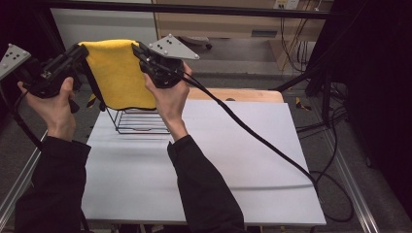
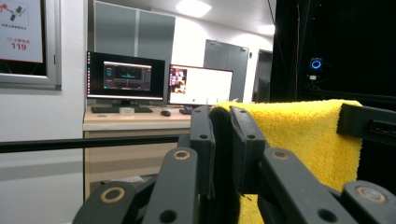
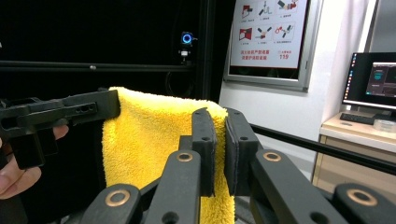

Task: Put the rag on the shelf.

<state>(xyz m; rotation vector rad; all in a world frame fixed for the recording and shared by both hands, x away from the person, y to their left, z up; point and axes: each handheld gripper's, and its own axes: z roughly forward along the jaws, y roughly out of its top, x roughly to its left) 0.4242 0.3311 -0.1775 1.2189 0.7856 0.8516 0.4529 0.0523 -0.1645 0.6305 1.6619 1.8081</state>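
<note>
High view dim, dark corners, soft shadows on tabletop (image 1: 243, 145); ceiling light (image 2: 194, 7) glares; close jaws slightly blurred.

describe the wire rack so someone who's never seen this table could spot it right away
Start at the white table and look to its far left corner. Below the hanging yellow towel stands the wire rack, a thin black frame, the one thing standing on the tabletop.

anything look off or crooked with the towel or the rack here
Nothing stands out. The yellow towel hangs fairly straight, its top edge pinched between the left gripper and the right gripper, above the wire rack, which stands upright on the white table.
</note>
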